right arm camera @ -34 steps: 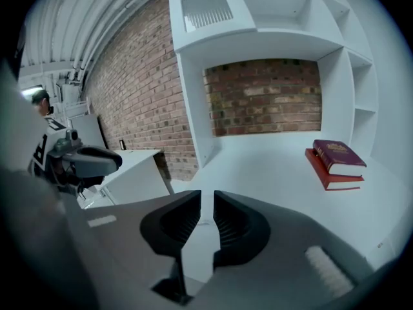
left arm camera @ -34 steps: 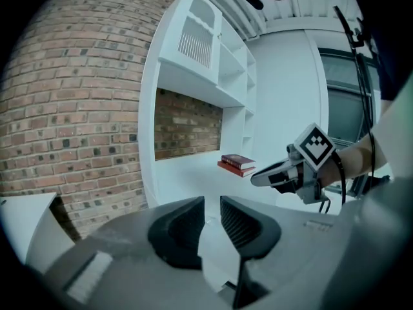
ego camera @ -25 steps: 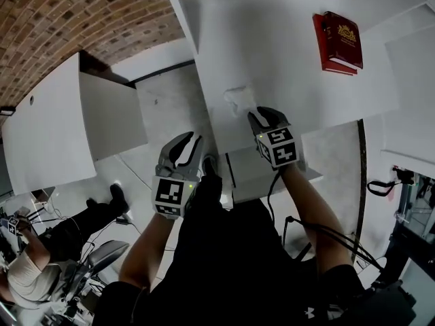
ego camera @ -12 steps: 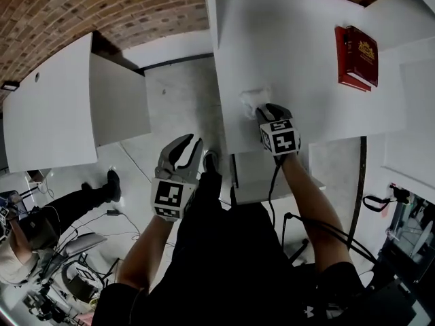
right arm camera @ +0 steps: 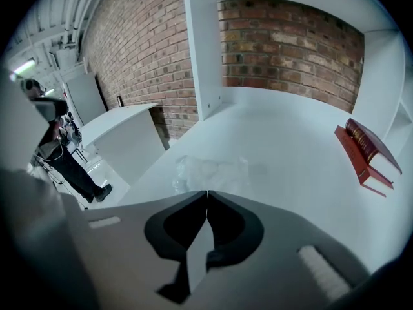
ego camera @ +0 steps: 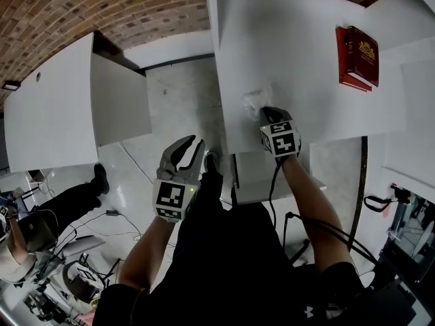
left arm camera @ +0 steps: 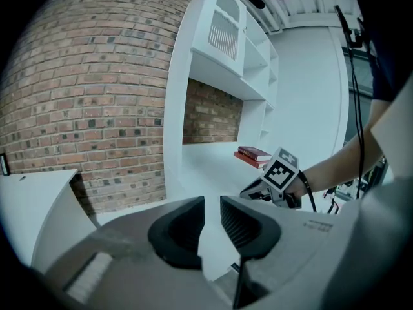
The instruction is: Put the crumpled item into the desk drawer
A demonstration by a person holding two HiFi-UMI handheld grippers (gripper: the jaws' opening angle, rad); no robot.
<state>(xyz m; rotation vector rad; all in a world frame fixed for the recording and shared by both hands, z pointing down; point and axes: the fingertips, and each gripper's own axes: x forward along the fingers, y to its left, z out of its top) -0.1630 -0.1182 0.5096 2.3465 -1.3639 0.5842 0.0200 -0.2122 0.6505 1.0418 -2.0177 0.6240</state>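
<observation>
The crumpled item [ego camera: 254, 101] is a wad of clear plastic lying on the white desk [ego camera: 306, 60] near its left front corner. In the right gripper view the crumpled item [right arm camera: 210, 172] sits just beyond the jaw tips. My right gripper [ego camera: 264, 113] [right arm camera: 206, 192] has just been closing; its jaws now meet on the wad's near edge. An open drawer [ego camera: 255, 182] juts out below the desk front, under my right hand. To the left over the floor, my left gripper [ego camera: 190, 143] [left arm camera: 211, 202] hangs open with nothing in it.
A red book [ego camera: 357, 56] [right arm camera: 364, 154] lies at the desk's far right. Another white desk [ego camera: 54, 107] stands to the left across a strip of floor. A person [ego camera: 41, 216] sits at the lower left. Cables [ego camera: 319, 229] hang by my right arm.
My right gripper has sunk onto the crumpled item and its jaws have gone from wide open to shut. The left gripper has hardly shifted. The seated person's leg has moved.
</observation>
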